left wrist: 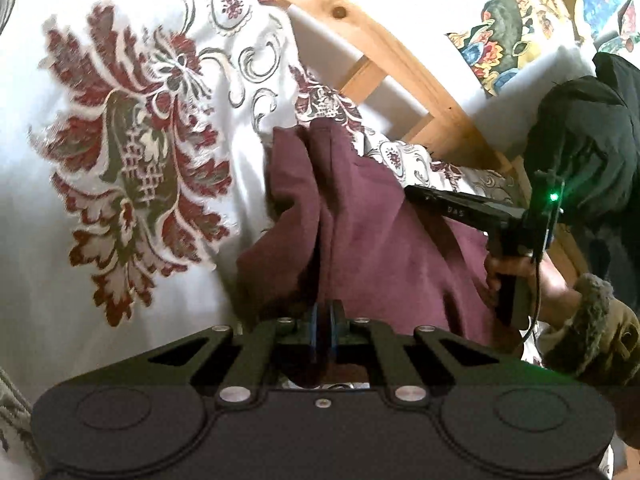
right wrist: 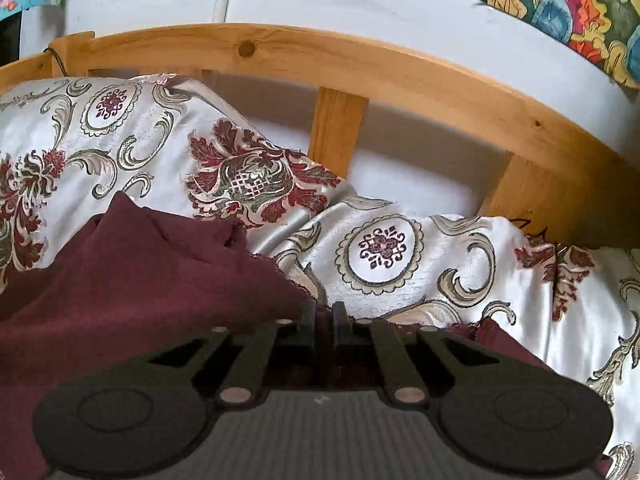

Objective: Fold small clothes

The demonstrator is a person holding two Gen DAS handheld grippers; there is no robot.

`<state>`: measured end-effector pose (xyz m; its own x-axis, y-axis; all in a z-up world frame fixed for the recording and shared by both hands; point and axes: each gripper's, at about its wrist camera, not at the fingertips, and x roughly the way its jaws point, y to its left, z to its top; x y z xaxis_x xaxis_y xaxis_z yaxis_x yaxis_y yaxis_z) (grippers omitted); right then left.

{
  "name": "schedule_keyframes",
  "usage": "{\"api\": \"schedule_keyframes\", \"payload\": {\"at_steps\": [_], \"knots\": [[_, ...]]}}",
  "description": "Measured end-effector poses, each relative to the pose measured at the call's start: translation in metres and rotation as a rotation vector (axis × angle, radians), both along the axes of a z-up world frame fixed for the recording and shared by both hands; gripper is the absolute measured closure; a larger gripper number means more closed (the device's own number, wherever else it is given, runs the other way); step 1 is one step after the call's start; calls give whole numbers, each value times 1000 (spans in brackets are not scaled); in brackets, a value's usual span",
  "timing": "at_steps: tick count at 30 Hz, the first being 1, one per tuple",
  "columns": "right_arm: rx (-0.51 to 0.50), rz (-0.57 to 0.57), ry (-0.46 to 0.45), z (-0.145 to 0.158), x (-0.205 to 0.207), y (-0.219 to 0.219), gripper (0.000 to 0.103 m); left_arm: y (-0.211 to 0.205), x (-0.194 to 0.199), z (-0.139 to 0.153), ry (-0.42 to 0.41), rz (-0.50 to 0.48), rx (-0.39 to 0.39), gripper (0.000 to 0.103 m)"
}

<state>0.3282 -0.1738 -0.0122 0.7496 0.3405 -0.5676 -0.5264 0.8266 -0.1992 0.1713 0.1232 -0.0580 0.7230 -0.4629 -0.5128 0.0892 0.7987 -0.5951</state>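
A maroon cloth (left wrist: 360,232) lies bunched on a white floral bedspread (left wrist: 80,220). My left gripper (left wrist: 323,316) is shut on a fold of the maroon cloth and holds it raised. The other gripper's body shows in the left wrist view (left wrist: 480,208), held by a hand at the cloth's right side. In the right wrist view the maroon cloth (right wrist: 140,272) spreads to the left, and my right gripper (right wrist: 323,316) is shut on its frayed edge. The cloth hangs between the two grippers.
A wooden bed rail (right wrist: 360,64) with upright slats runs along the back, against a white wall. The patterned bedspread (right wrist: 440,264) is rumpled under it. A colourful printed fabric (right wrist: 580,8) hangs at the upper right. A person's dark sleeve (left wrist: 580,128) is on the right.
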Motion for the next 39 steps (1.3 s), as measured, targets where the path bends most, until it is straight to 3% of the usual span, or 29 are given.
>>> {"api": "schedule_keyframes", "payload": {"at_steps": [1,3,5,7,10,16,22,28,29,30,31,36,39], "knots": [[11,-4,-9,3,-4,-2,53,2,-1,1,0,-1,-2,98],[34,-5,-37,9,-14,-7,36,1,-2,2,-8,-8,3,98],[26,-13,-65,13,-27,-12,33,0,-4,1,-15,-9,7,98],[6,-50,-95,14,-42,-25,20,0,-5,0,-16,1,6,98],[32,-154,-129,12,-71,-60,10,-2,-9,0,-29,4,28,98],[212,-417,-71,-9,-132,-149,9,-5,-12,-2,-27,27,37,98],[395,-542,-19,-40,-172,-190,28,-8,-15,-3,-11,65,33,98],[320,-411,-49,-40,-162,-173,43,-15,-18,0,4,91,52,98],[308,-404,-48,-40,-155,-169,50,-15,-18,0,6,99,52,98],[295,-399,-45,-41,-151,-167,83,-16,-18,0,8,106,51,98],[284,-401,-45,-41,-148,-166,96,-16,-19,0,11,113,49,98],[286,-436,-75,-39,-154,-179,97,-18,-20,-3,24,136,39,97],[316,-445,-38,-41,-154,-187,97,-18,-19,-6,30,137,38,97]]}}
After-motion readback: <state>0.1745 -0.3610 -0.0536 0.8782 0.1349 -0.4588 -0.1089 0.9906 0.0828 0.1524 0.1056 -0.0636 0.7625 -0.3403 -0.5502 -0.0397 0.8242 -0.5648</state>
